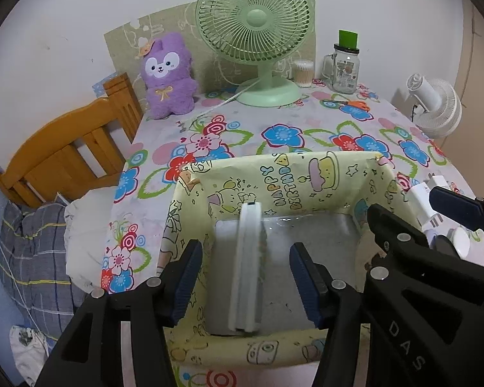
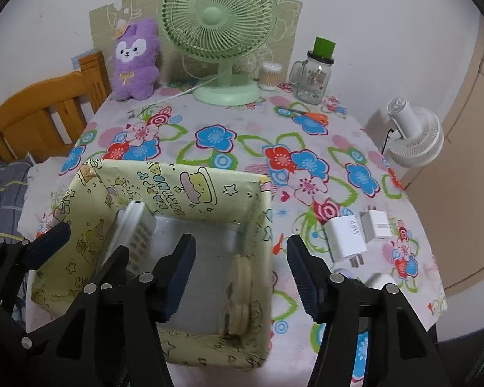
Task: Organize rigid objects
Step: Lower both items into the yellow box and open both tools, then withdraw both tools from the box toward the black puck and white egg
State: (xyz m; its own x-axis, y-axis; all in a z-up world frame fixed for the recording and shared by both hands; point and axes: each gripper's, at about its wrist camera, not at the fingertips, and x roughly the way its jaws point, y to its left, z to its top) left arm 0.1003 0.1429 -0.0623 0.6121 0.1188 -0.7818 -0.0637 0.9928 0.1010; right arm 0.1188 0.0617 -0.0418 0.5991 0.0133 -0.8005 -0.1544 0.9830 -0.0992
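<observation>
A yellow "Happy Birthday" box (image 1: pixel 306 174) sits on the floral table; it also shows in the right wrist view (image 2: pixel 216 190). A white flat device (image 1: pixel 247 267) stands on edge inside it, seen also in the right wrist view (image 2: pixel 130 229). A beige round object (image 2: pixel 240 293) leans at the box's right wall. My left gripper (image 1: pixel 247 282) is open above the box, its fingers either side of the white device without touching. My right gripper (image 2: pixel 240 275) is open and empty over the box's right wall. Two white chargers (image 2: pixel 345 237) (image 2: pixel 376 224) lie right of the box.
At the table's back stand a green fan (image 2: pixel 219 29), a purple plush (image 2: pixel 134 58), a cotton-swab tub (image 2: pixel 269 75) and a glass jar (image 2: pixel 311 77). Orange scissors (image 2: pixel 309 116) lie near them. A white fan (image 2: pixel 413 135) is at the right edge, a wooden headboard (image 1: pixel 64 148) on the left.
</observation>
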